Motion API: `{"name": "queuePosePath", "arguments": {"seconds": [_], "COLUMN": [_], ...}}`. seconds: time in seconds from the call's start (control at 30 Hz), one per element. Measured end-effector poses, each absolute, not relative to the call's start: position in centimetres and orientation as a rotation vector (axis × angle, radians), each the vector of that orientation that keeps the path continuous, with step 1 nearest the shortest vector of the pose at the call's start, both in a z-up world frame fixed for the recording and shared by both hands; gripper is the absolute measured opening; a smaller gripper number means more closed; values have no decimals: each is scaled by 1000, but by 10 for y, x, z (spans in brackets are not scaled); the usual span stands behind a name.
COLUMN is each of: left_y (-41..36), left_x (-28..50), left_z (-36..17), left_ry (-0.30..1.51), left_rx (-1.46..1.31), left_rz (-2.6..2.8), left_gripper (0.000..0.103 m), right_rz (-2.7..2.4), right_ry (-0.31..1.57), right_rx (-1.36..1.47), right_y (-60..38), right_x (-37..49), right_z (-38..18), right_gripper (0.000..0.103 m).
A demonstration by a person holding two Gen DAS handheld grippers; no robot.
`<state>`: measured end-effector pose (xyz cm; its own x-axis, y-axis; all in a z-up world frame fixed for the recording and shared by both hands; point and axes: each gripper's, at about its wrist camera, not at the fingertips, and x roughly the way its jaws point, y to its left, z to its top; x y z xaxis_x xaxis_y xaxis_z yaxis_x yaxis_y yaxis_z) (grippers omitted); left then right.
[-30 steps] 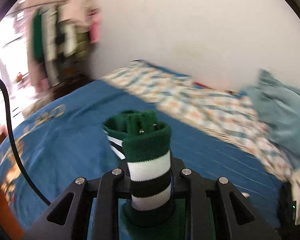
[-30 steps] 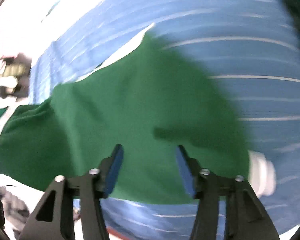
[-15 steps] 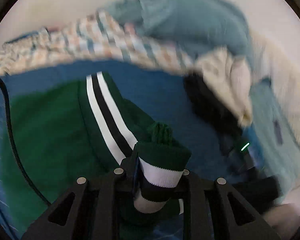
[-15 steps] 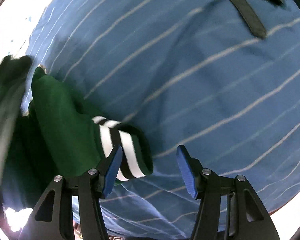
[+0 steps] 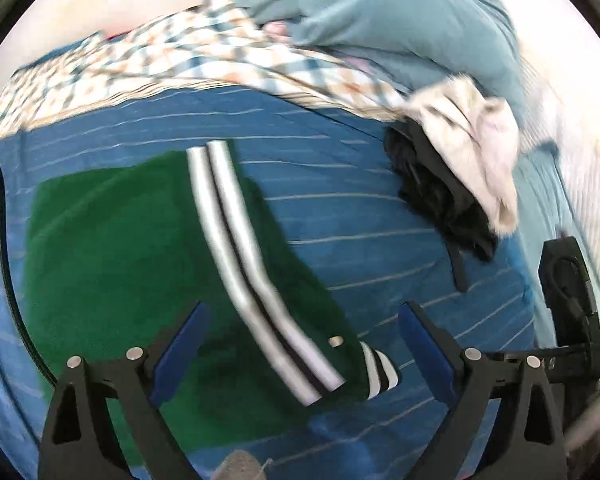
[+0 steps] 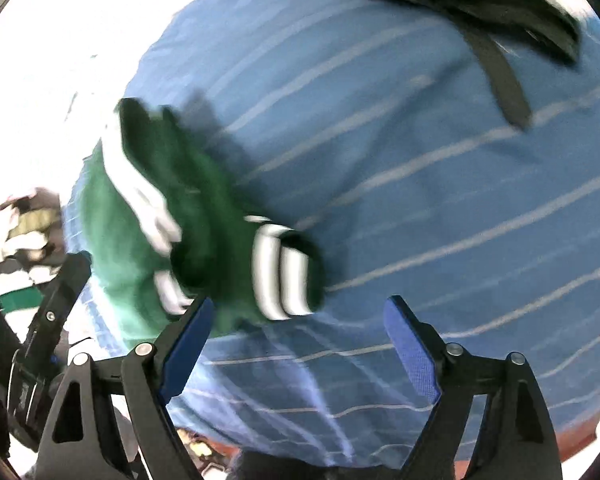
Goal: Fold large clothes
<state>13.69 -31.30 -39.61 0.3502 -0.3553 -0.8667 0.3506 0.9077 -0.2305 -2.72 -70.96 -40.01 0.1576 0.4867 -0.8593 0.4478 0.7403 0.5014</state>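
A green garment (image 5: 112, 248) with white and black stripes lies folded on the blue striped bed sheet (image 5: 380, 216). Its sleeve with the striped cuff (image 5: 376, 372) lies across it. My left gripper (image 5: 300, 344) is open and empty just above the sleeve. In the right wrist view the same garment (image 6: 172, 208) lies at the left, its striped cuff (image 6: 284, 272) near my right gripper (image 6: 296, 336), which is open and empty above the sheet (image 6: 440, 200).
A checked blanket (image 5: 188, 52), a teal garment (image 5: 380, 12), a cream cloth (image 5: 472, 132) and a black garment (image 5: 432, 192) are piled at the back of the bed. The black garment with a strap (image 6: 496, 64) lies at the top right. The other gripper (image 5: 568, 288) shows at the right.
My left gripper swung over the garment, laid the sleeve down and opened, letting go of the cuff. The right gripper stayed open and shifted a little beside the cuff.
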Motion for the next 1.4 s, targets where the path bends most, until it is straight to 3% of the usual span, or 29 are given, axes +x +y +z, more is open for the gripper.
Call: {"name": "queuePosePath", "arguments": {"seconds": [0.2, 0.43, 0.47, 0.5, 0.6, 0.63, 0.77, 0.87, 1.03, 1.07, 1.17, 1.3, 1.4], "left_y": [-173, -29, -21, -19, -12, -10, 10, 26, 34, 35, 35, 14, -24], "left_x": [127, 87, 84, 87, 84, 82, 83, 85, 98, 102, 115, 145, 178], "left_z": [-373, -484, -502, -517, -568, -568, -568, -570, -564, -555, -508, -447, -413], "left_ry": [1079, 1234, 1262, 1284, 1398, 1354, 1370, 1354, 1422, 1430, 1349, 1221, 1146], "left_rx": [-38, 147, 147, 153, 170, 162, -17, -156, -184, -180, -147, -140, -111], "left_rz": [22, 548, 559, 559, 530, 537, 538, 522, 490, 483, 462, 369, 233], "left_gripper": [97, 97, 97, 97, 98, 103, 103, 103, 103, 103, 103, 103, 103], "right_rz": [254, 318, 321, 306, 256, 236, 96, -18, -35, -28, 9, 88, 164], "right_ry": [1415, 1579, 1611, 1612, 1602, 1580, 1461, 1498, 1740, 1735, 1586, 1491, 1556], "right_rx": [859, 671, 588, 514, 527, 529, 704, 698, 793, 808, 747, 617, 638], "right_y": [-680, -608, -595, -586, -576, -576, -610, -623, -619, -620, -621, -604, -591], "right_x": [31, 80, 81, 80, 69, 65, 38, 20, 14, 18, 38, 77, 105], "right_z": [-389, -419, -424, -426, -428, -420, -364, -366, -443, -439, -399, -388, -434], "right_gripper": [88, 87, 77, 17, 14, 13, 13, 13, 29, 38, 89, 91, 91]}}
